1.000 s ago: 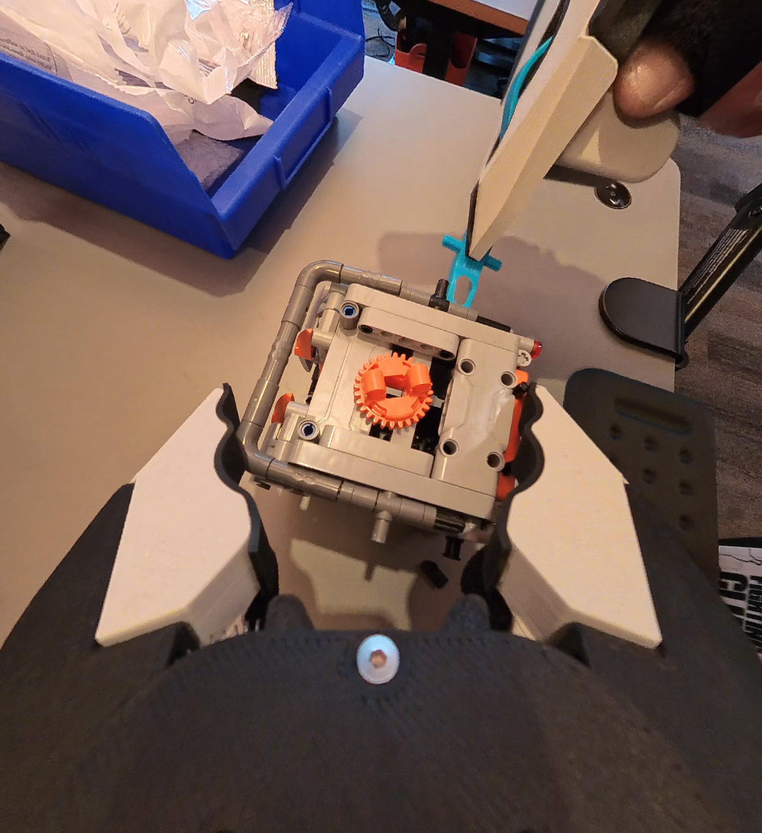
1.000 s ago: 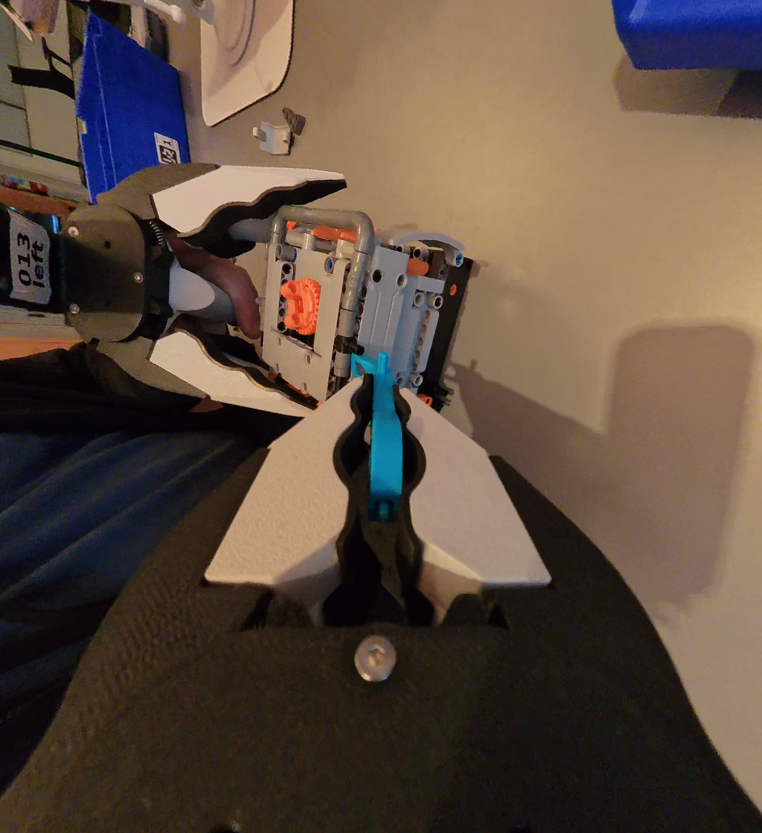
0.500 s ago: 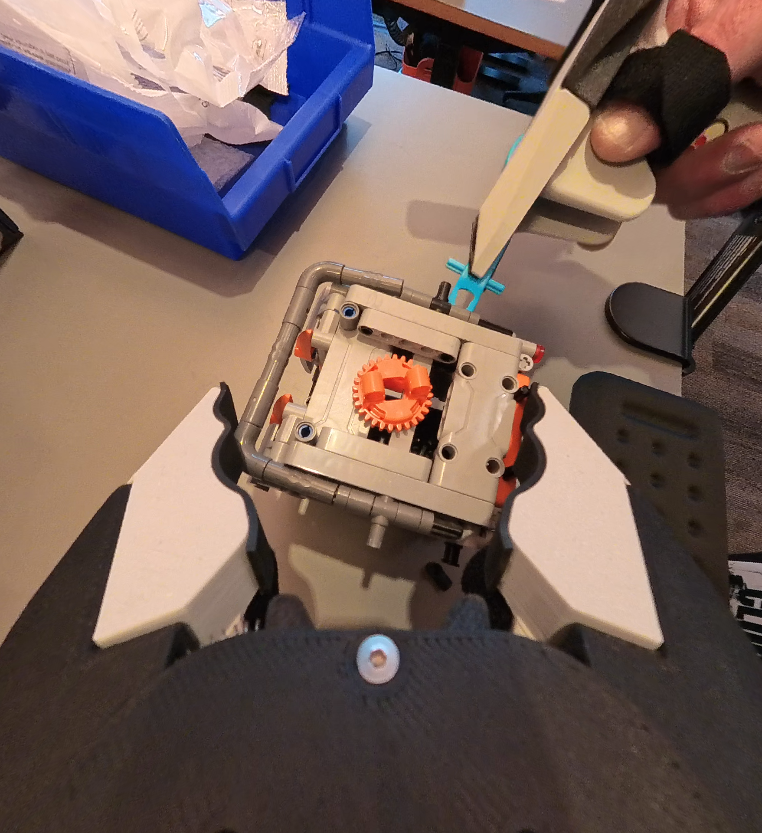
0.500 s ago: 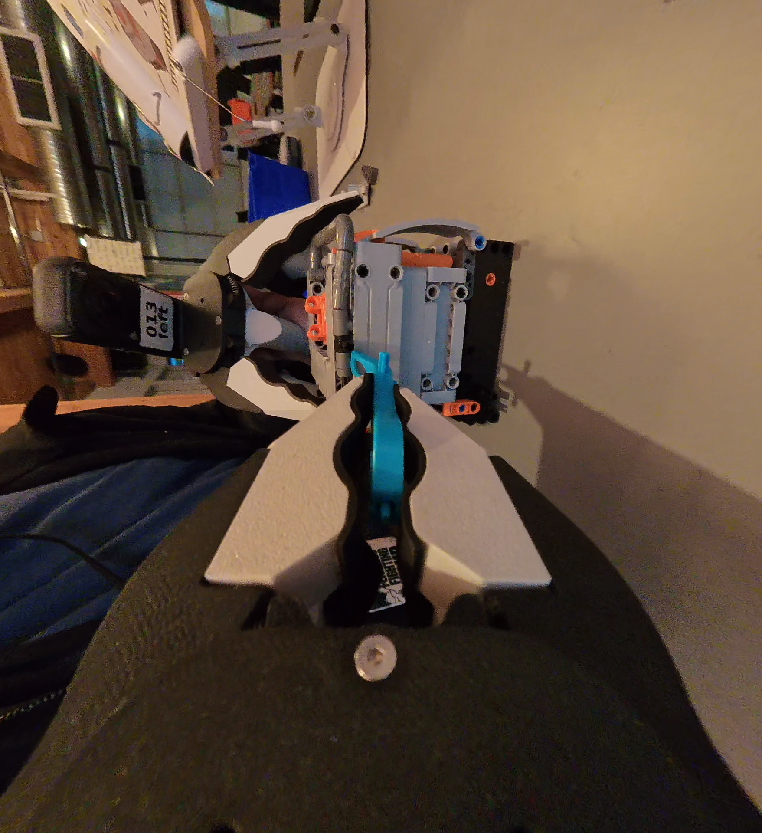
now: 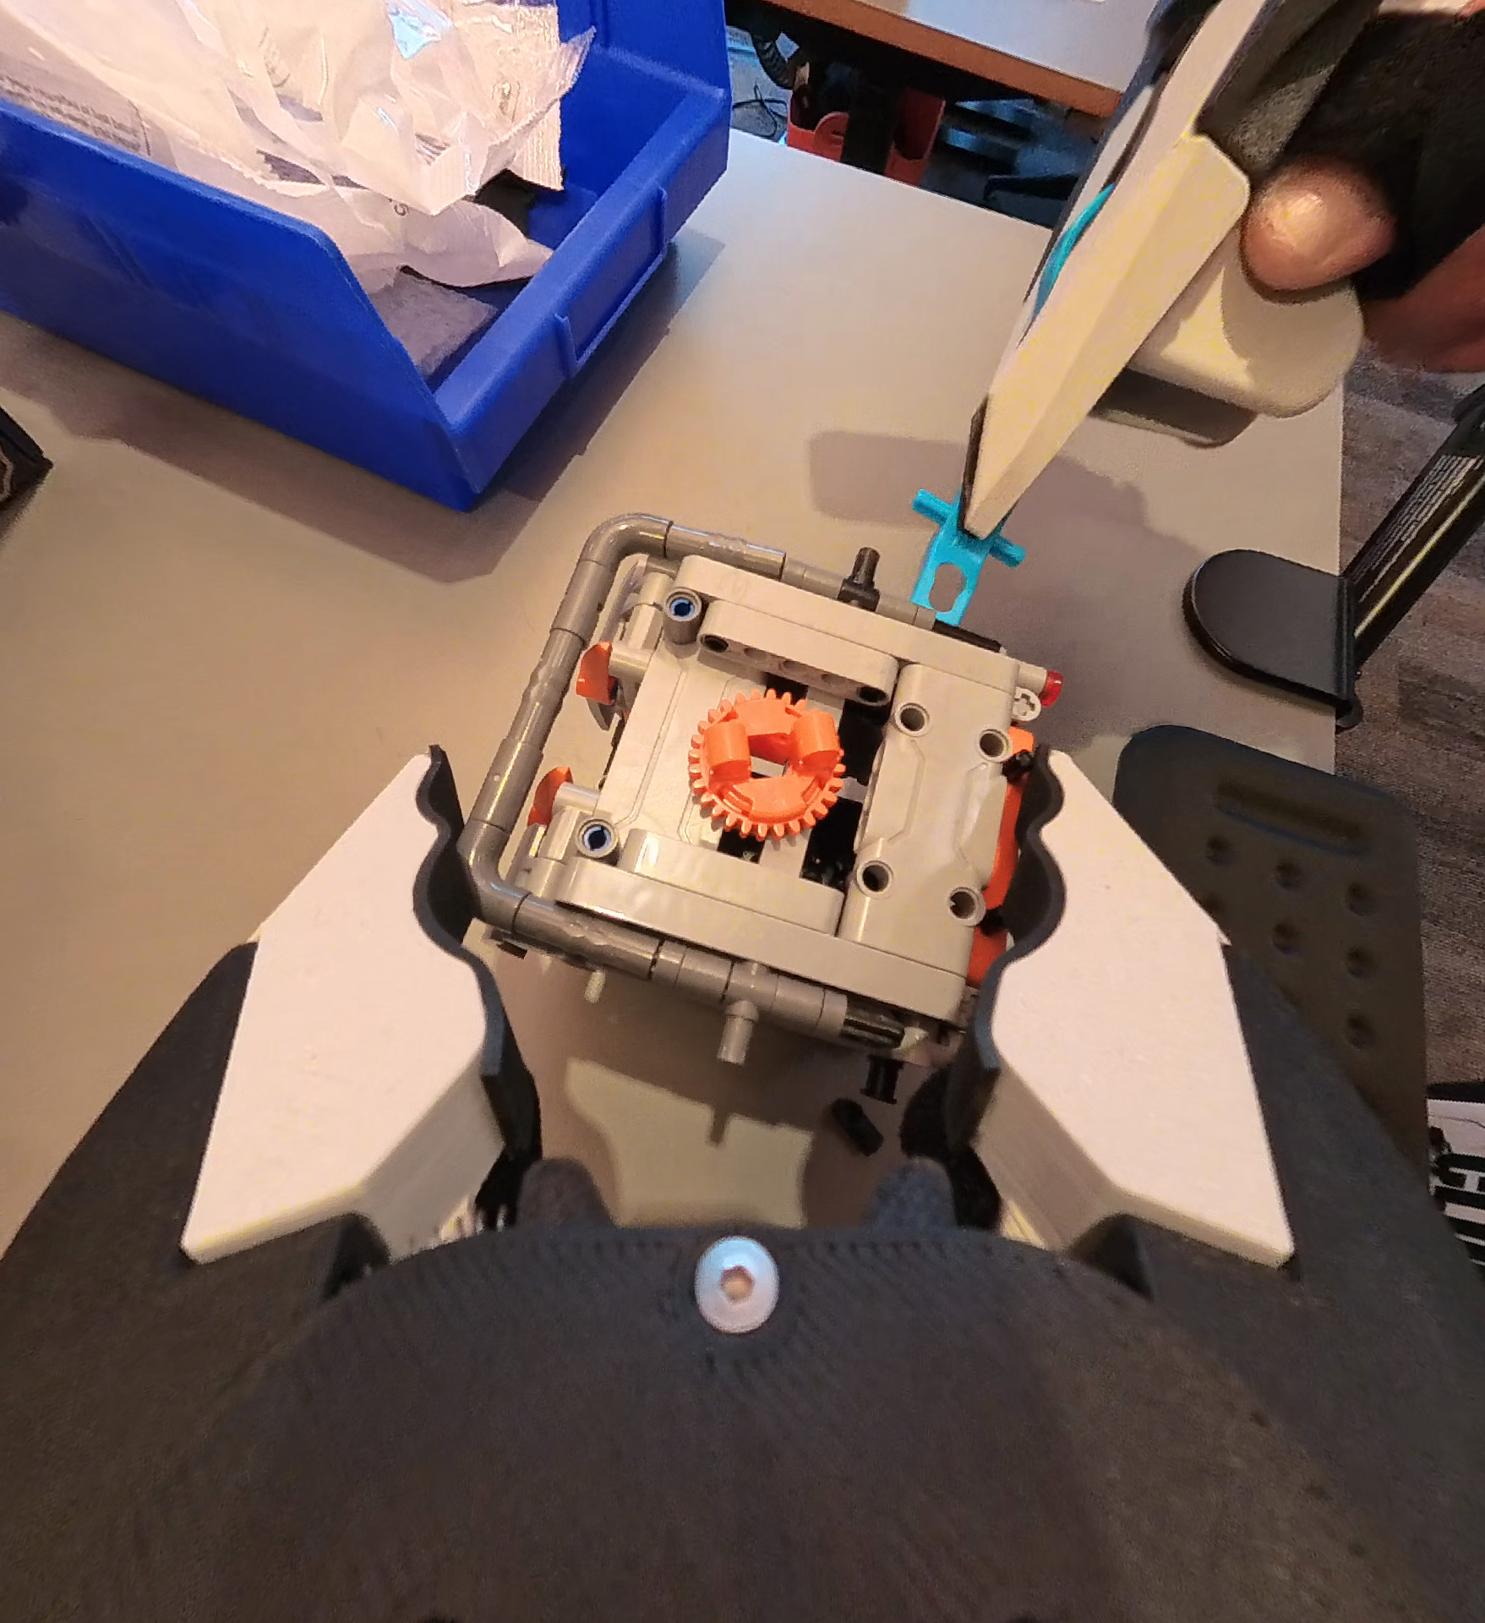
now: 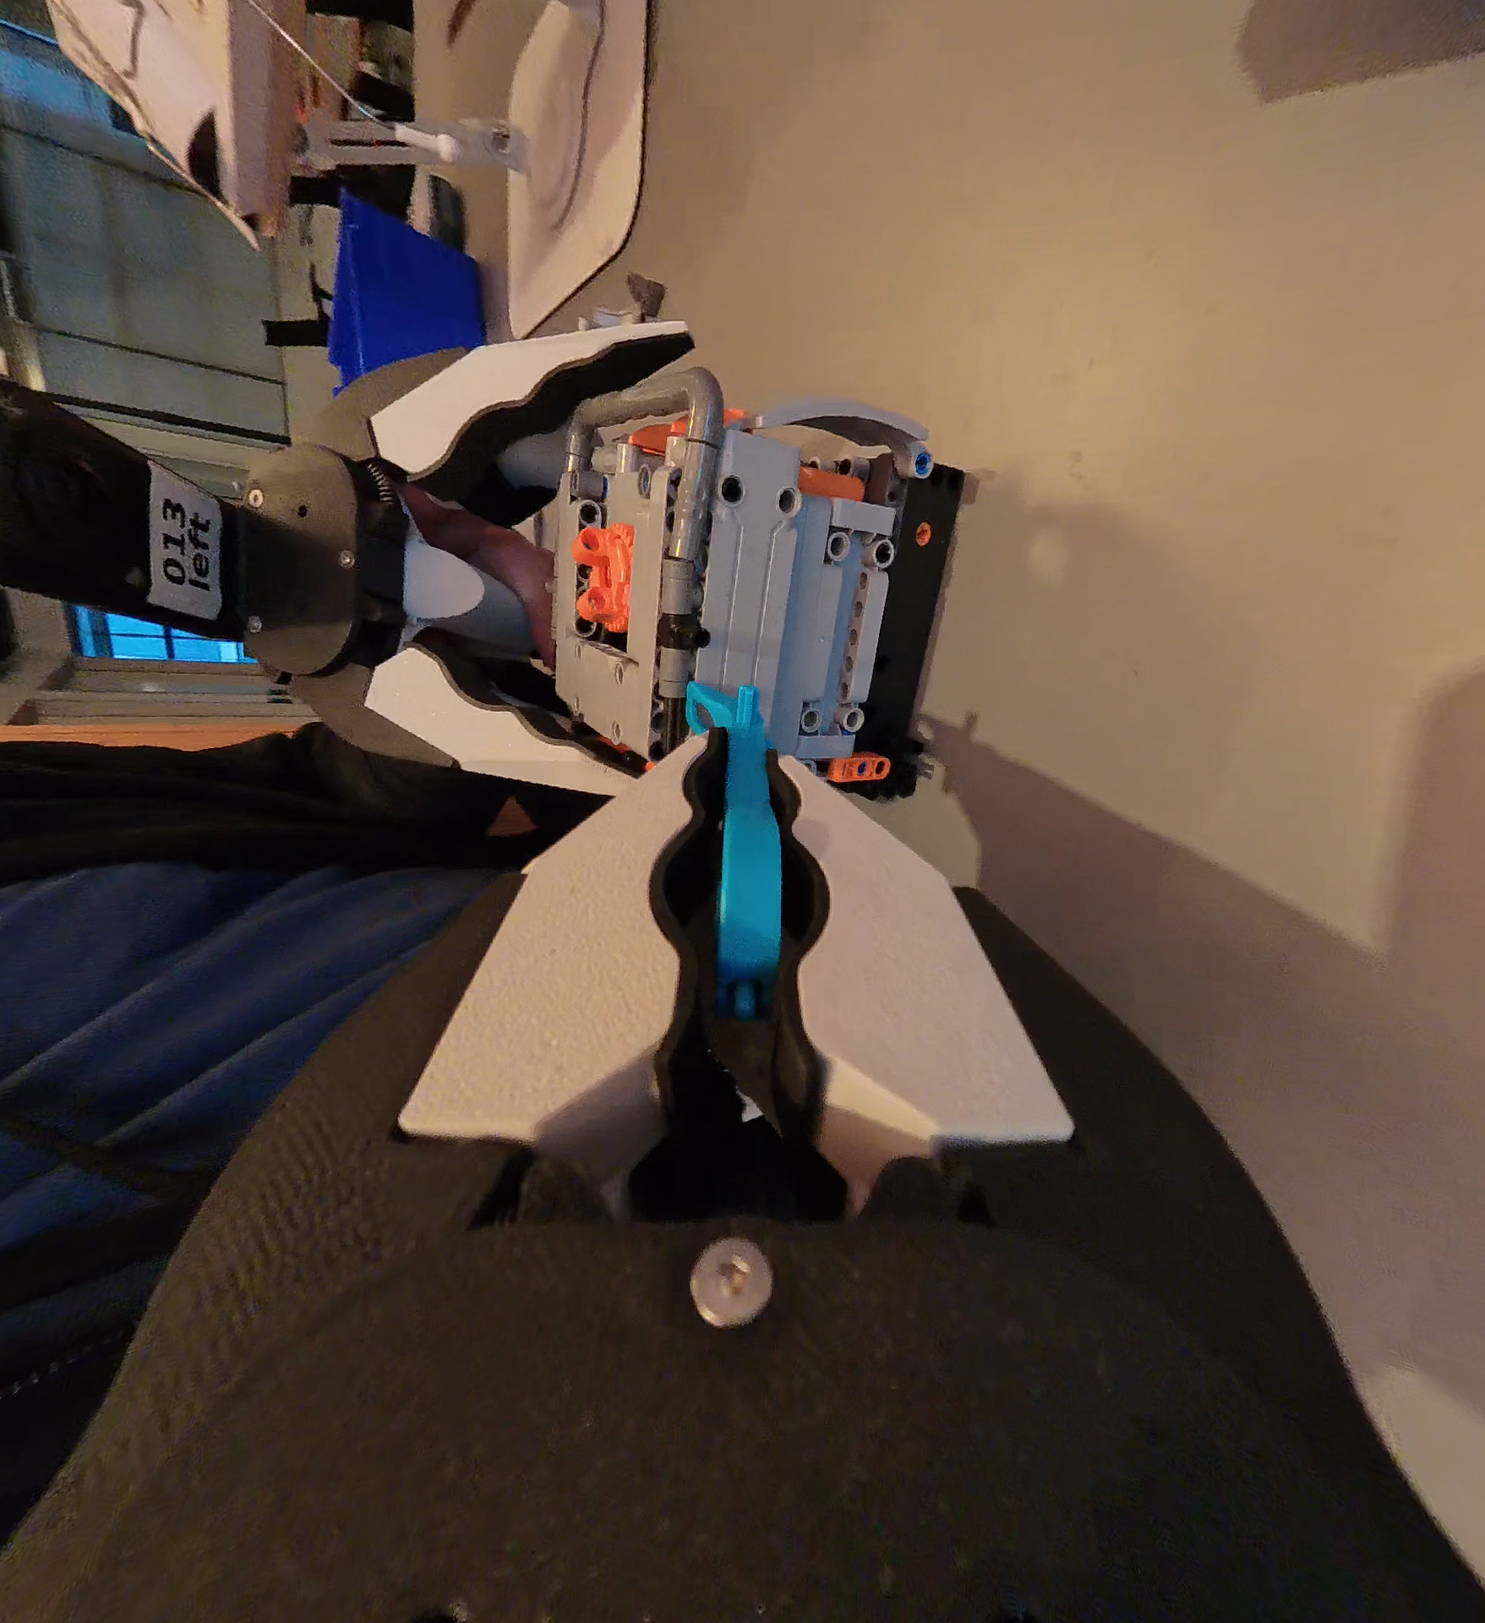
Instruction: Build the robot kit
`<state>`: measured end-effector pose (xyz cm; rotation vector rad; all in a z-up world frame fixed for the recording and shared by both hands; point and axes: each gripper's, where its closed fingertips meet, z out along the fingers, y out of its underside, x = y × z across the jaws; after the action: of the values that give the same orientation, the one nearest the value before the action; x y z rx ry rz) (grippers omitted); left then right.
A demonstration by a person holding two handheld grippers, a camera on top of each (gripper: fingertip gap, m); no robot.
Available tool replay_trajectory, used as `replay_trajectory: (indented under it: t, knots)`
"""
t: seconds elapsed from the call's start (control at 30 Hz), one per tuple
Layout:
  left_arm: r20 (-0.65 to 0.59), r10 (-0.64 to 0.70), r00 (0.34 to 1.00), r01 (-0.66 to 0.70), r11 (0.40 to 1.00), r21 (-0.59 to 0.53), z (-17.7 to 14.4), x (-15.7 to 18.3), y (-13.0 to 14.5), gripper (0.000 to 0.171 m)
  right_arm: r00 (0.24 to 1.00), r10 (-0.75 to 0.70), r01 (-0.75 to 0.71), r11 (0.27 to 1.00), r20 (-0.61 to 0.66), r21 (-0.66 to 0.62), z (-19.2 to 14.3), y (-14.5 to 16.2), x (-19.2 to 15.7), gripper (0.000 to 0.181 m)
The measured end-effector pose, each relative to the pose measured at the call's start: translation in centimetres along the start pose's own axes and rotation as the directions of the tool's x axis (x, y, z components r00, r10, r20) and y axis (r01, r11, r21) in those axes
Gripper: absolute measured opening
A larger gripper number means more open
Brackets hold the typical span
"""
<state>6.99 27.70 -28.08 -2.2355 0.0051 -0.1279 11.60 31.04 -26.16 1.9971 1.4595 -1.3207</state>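
left gripper (image 5: 734,843) around block model (image 5: 765,790), teal tool (image 6: 747,843) touching

Your left gripper (image 5: 734,843) has its fingers (image 5: 343,992) on either side of the brick assembly (image 5: 756,790), which stands on the surface (image 5: 194,703). Behind it to the left sits the bin (image 5: 299,290), with crumpled bags (image 5: 299,97) in it. Your right gripper (image 6: 734,746) comes in from behind and right, its pinched tool (image 5: 949,562) touching the assembly's far edge. A stand base (image 5: 1265,623) lies farther right.
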Motion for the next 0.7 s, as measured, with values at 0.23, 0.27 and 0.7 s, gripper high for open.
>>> replay_trajectory:
  t: [0.23,0.27,0.7]
  knots:
    - [-0.001,-0.001,1.0,0.001,1.0,0.008,0.0,-0.1,0.0,0.123,0.995,-0.033,0.028,0.998,-0.092,-0.049,0.2,-0.4,-0.2,0.004]
    - [0.001,-0.001,1.0,0.001,1.0,0.009,0.0,-0.1,0.0,0.123,0.996,-0.024,0.02,0.999,-0.084,-0.048,0.3,-0.4,-0.2,0.004]
    - [0.013,-0.007,1.0,0.007,1.0,0.008,-0.2,-0.8,0.2,0.125,0.972,0.128,-0.135,0.991,0.197,0.021,1.3,-0.7,-0.1,0.004]
